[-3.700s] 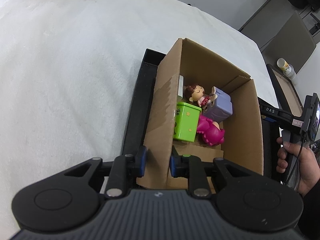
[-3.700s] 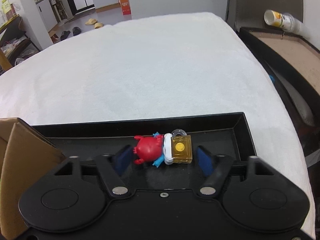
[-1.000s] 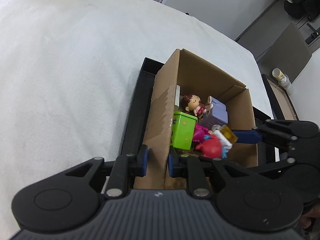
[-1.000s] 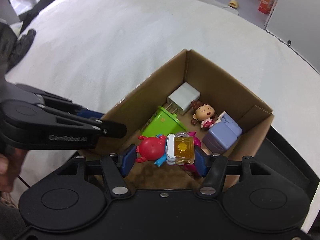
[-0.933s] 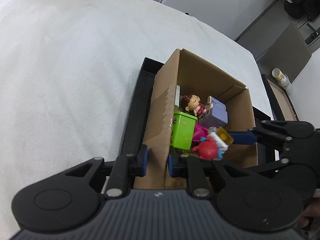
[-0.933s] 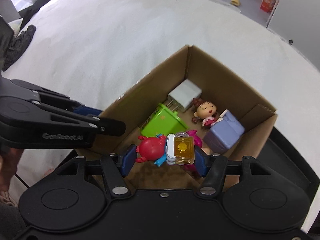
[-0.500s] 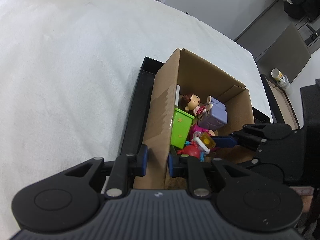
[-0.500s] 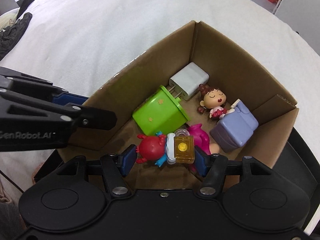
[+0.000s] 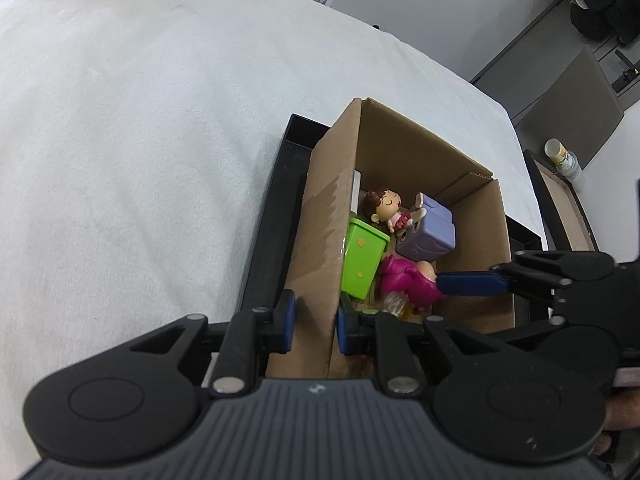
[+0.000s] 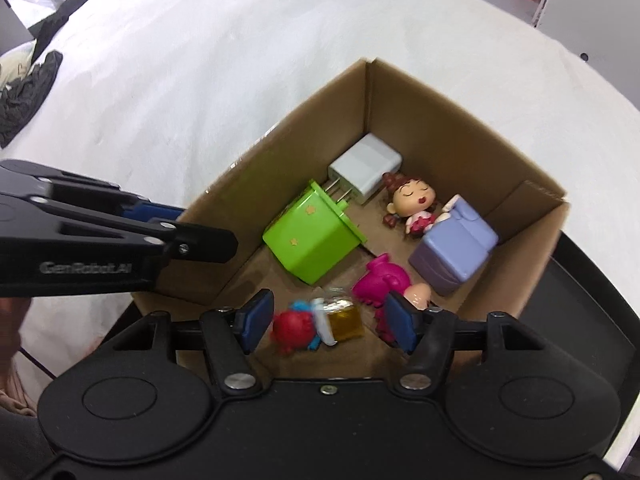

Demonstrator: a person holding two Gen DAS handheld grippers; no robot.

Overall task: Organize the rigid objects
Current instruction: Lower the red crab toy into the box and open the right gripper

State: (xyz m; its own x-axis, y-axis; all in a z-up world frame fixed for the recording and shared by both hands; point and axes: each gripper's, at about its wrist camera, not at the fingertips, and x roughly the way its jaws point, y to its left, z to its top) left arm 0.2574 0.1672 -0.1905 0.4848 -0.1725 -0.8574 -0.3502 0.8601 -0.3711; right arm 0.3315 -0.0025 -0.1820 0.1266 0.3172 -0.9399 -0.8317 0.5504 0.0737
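An open cardboard box (image 9: 320,216) (image 10: 440,128) stands in a black tray (image 9: 272,216). My left gripper (image 9: 314,316) is shut on the box's near left wall. My right gripper (image 10: 326,320) is open over the box's near end. The red and yellow toy (image 10: 316,322) is blurred between its fingers, free of both pads, at the box floor. In the box lie a green cube (image 10: 312,236) (image 9: 362,262), a white charger (image 10: 366,168), a doll (image 10: 412,200) (image 9: 386,208), a lilac block (image 10: 454,244) (image 9: 428,232) and a pink toy (image 10: 384,280) (image 9: 408,280).
The tray sits on a white cloth-covered table (image 9: 140,120) (image 10: 200,60). A second tray with a bottle (image 9: 560,158) is at the far right. Dark cloth (image 10: 24,92) lies at the table's left edge.
My right gripper came down into the box and opened. The red and yellow toy left its pads and dropped to the box floor. My left gripper stayed shut on the box wall.
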